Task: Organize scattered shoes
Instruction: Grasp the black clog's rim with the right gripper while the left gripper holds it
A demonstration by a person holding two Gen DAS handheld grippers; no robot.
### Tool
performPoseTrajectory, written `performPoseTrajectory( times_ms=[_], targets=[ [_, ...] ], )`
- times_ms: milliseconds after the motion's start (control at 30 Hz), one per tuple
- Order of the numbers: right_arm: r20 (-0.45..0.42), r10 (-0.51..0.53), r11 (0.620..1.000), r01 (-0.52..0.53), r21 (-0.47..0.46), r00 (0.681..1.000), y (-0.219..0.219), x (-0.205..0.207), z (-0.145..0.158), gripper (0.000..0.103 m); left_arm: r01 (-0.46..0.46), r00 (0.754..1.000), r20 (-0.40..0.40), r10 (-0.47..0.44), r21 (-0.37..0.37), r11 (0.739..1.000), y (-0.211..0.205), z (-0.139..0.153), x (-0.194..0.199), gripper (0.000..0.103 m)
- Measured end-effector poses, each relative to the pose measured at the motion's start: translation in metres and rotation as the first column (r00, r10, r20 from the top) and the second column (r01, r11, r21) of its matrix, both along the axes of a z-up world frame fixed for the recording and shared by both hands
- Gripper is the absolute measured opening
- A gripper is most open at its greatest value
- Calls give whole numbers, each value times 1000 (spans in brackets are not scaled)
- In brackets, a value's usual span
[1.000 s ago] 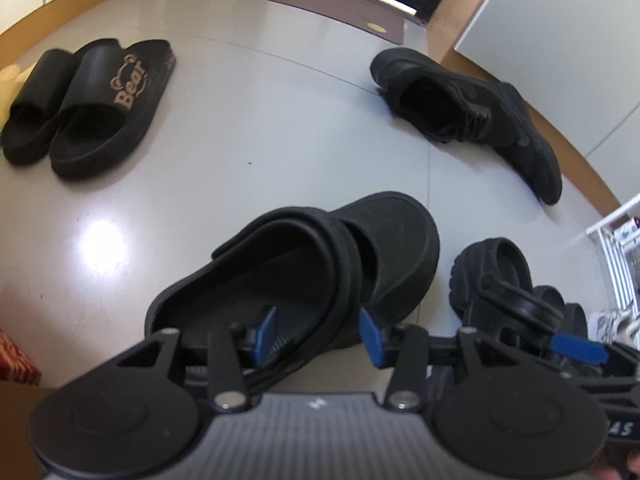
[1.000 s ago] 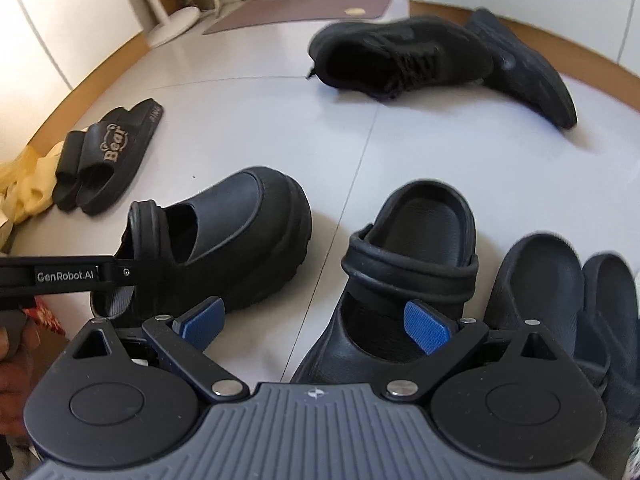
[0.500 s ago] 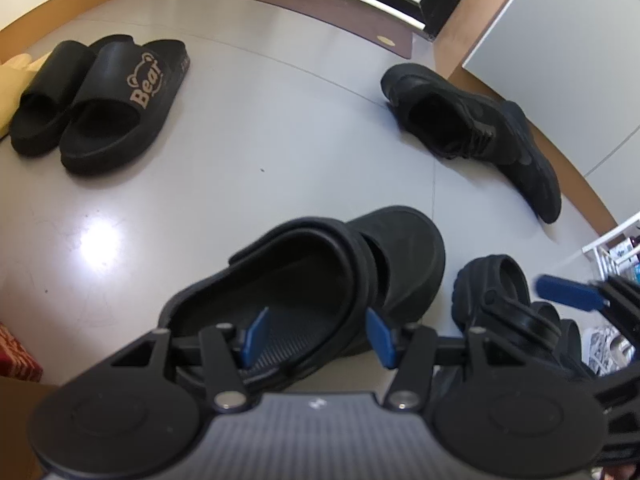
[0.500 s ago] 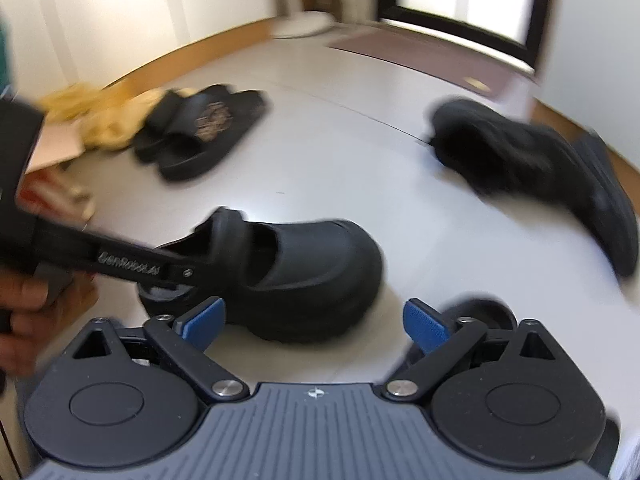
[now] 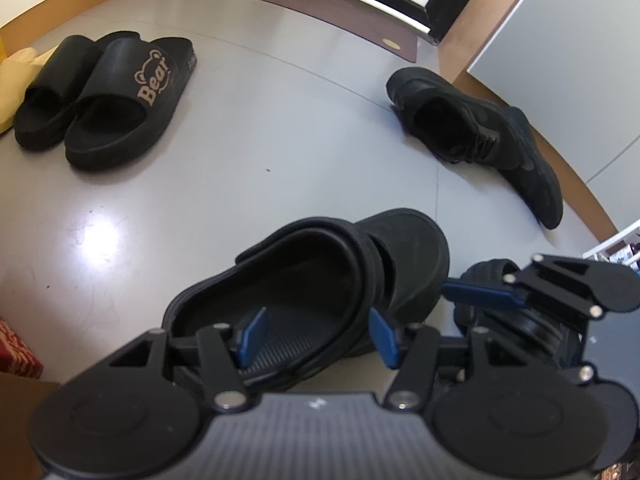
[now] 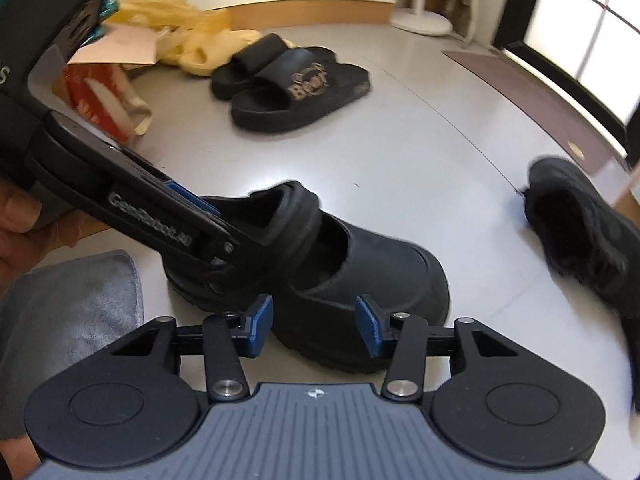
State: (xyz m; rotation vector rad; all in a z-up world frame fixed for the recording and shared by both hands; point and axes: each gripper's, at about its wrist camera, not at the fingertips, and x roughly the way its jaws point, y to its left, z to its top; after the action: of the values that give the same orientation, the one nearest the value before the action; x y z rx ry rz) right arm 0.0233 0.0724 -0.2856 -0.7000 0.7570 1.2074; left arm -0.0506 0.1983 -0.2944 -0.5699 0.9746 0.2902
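Right, the black clog (image 5: 340, 276) sits on the grey floor (image 5: 260, 140), toe pointing away, and the left gripper (image 5: 316, 336) tilts steeply down over its heel end, one blue finger (image 5: 252, 334) inside the heel opening, the other outside the strap, jaws opening and not pressing. From the right wrist view a hand (image 6: 20, 232) grips that tool's body. The right gripper (image 6: 310, 330) angles down at the clog's near side, jaws closing with only the sole edge between them, no contact. Bear slides (image 5: 120, 100) and black sneakers (image 5: 480, 136) lie well apart.
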Motion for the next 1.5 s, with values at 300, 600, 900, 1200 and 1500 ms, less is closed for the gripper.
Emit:
performPoseTrajectory(
  times_ms=[300,600,900,1200,1500],
  targets=[
    [-1,82,996,-82,-22,997,25,-6,-12,46,-80,997,-1,80,25,997,13,3,-13,58],
    [-8,111,993,-111,-39,994,33,-9,-22,42,-100,995,-20,100,18,995,18,-3,-18,58],
    [-114,-43,998,47,35,993,37,-2,-20,9,-126,992,-23,128,44,991,24,-3,-21,58],
    [-64,-37,998,40,56,997,41,0,-1,81,-143,989,-30,145,41,989,29,-5,-23,58],
    [-105,-84,996,83,-13,991,35,29,-23,92,-132,990,-38,133,36,991,30,-8,-23,58]
  ],
)
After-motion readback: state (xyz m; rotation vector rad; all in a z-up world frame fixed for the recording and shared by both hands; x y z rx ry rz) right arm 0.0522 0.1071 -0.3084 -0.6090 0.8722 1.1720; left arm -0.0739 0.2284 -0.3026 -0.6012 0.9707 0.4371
